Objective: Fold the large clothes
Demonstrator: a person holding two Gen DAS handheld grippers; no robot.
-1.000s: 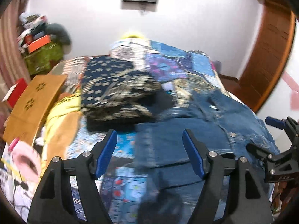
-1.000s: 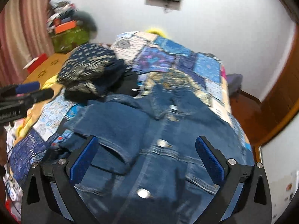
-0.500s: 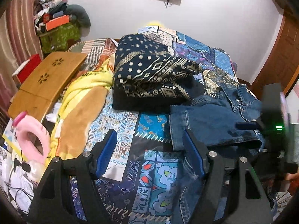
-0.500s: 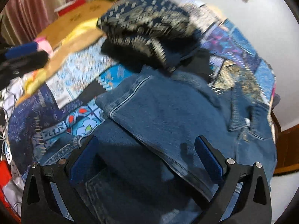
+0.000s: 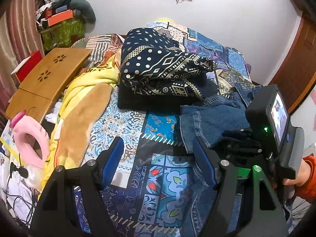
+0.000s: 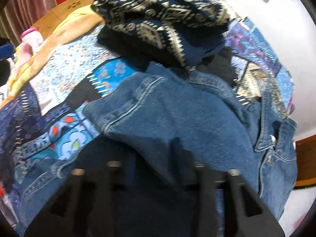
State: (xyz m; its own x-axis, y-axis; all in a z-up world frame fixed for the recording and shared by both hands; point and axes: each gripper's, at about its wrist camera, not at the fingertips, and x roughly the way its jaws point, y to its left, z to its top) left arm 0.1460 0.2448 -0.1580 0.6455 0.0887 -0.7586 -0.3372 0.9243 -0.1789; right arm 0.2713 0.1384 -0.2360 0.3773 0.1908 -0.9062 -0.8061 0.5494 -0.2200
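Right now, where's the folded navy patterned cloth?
In the left wrist view the folded navy patterned cloth sits mid-bed on the patchwork bedspread, right of the yellow blanket and just beyond the denim jacket.

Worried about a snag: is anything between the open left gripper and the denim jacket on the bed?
Nothing visible blocks it. The left gripper hangs open over bare patchwork bedspread, and the denim jacket lies just beside its right finger. The folded patterned cloth sits farther back. The right gripper is closing on the jacket.

no legible text, dark lettering on the yellow blanket (image 5: 94,73) too small to read
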